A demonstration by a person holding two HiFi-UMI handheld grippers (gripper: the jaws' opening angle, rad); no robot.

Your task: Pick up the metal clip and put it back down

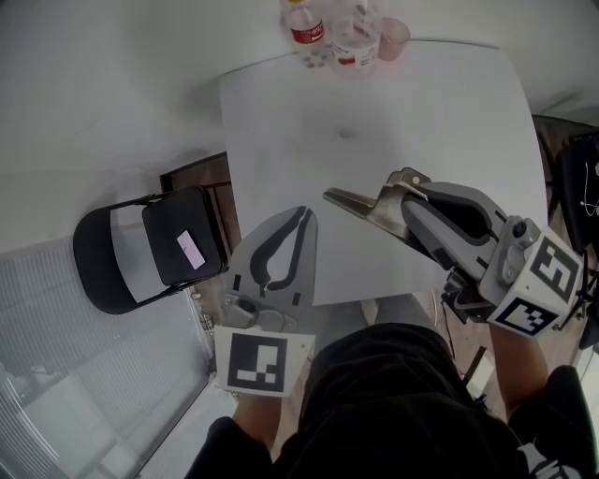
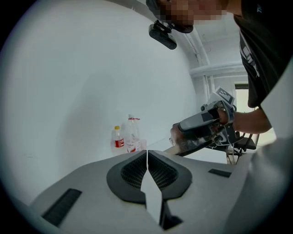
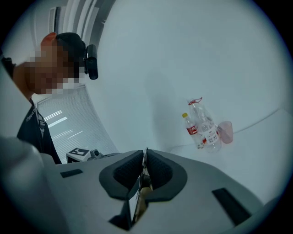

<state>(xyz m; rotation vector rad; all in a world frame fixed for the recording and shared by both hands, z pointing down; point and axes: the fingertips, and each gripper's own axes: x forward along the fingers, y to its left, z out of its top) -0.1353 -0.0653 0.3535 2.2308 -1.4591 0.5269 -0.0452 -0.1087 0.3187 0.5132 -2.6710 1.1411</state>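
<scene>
The metal clip is a long silver clamp held in the air above the white table, its pointed end toward the left. My right gripper is shut on its handle end; in the right gripper view the clip shows as a shiny strip pinched between the dark pads. My left gripper hovers over the table's near left edge with its jaws pressed together and nothing between them. From the left gripper view, the right gripper and the clip sit ahead to the right.
At the table's far edge stand a red-labelled bottle, a clear bottle and a pink cup. A black folding chair stands on the floor to the left. Dark equipment sits beyond the table's right edge.
</scene>
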